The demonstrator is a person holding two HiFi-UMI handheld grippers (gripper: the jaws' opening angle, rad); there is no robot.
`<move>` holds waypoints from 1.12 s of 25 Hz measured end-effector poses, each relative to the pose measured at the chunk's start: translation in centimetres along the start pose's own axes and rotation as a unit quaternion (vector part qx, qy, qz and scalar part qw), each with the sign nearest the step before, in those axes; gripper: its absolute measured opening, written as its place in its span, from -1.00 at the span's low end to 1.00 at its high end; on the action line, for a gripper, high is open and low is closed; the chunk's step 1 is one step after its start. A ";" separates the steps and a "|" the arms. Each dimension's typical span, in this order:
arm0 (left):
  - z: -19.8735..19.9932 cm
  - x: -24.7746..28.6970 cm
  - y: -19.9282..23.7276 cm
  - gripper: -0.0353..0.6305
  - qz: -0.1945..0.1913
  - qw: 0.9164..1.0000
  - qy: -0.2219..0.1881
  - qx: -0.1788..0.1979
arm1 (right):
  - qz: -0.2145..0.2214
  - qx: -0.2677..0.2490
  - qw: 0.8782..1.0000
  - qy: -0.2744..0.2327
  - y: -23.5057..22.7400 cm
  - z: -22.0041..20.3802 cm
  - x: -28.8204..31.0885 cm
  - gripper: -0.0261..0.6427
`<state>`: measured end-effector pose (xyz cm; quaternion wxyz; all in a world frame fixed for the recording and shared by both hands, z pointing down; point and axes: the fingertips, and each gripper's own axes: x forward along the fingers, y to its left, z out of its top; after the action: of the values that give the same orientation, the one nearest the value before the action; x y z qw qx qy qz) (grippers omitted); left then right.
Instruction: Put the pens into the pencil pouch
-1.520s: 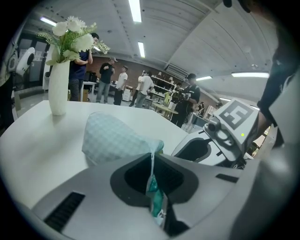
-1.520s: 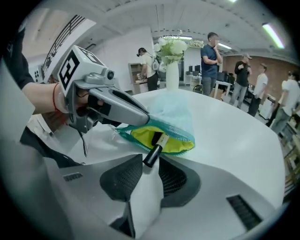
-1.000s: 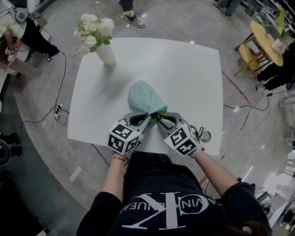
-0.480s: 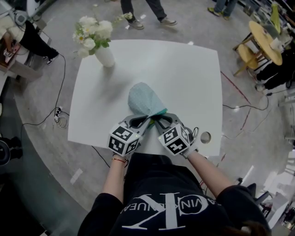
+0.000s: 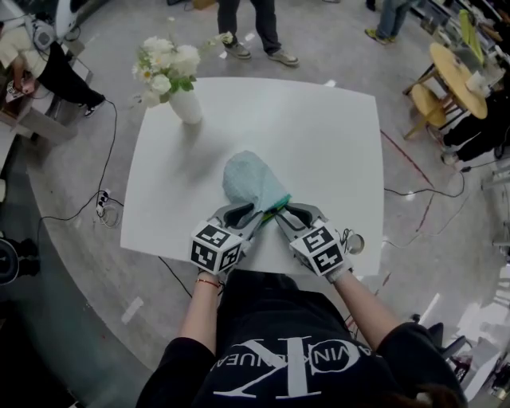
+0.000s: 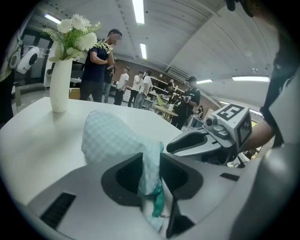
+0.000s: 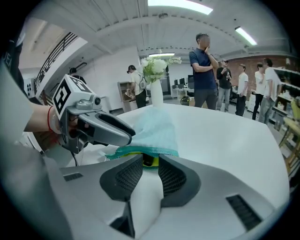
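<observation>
The light blue checked pencil pouch (image 5: 249, 179) lies in the middle of the white table (image 5: 319, 135), its teal zip mouth toward me. My left gripper (image 5: 256, 213) has a bunched fold of the pouch (image 6: 112, 138) at the mouth upright between its jaws. Those jaws are opening, and the fabric still fills the gap. My right gripper (image 5: 280, 211) is at the mouth from the right. A yellow-green pen (image 7: 149, 160) sits end-on between its jaw tips under the teal edge. Those jaws are opening too. The rest of the pen is hidden.
A white vase of flowers (image 5: 185, 100) stands at the table's far left corner. A round hole (image 5: 355, 243) is in the table near my right hand. People (image 5: 247, 24) stand beyond the far edge. Cables lie on the floor at left.
My right gripper rolled and shifted a little to the right at the pouch mouth. The left gripper and the pouch kept their place.
</observation>
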<state>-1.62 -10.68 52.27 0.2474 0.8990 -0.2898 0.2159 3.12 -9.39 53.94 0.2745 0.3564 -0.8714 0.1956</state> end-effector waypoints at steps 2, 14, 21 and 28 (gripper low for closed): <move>0.4 -0.4 0.3 -0.57 0.008 1.000 -0.014 -0.009 | -0.006 0.010 1.000 -0.015 -0.6 0.4 -0.8 -0.67; 3.4 -5.4 3.0 -0.87 0.107 0.989 -0.101 0.002 | -0.028 0.043 0.993 -0.103 -4.3 4.6 -5.0 -0.89; 6.0 -8.2 3.4 -0.88 0.143 0.978 -0.148 0.019 | -0.036 0.039 0.988 -0.142 -5.1 7.6 -7.1 -0.89; 8.4 -11.7 3.7 -0.88 0.181 0.963 -0.197 0.035 | -0.040 0.026 0.983 -0.175 -4.9 9.8 -9.0 -0.89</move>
<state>-10.56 -13.21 40.64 0.1104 0.8643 -0.4831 0.0857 8.73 -13.31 41.50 0.1159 0.4270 -0.8856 0.1412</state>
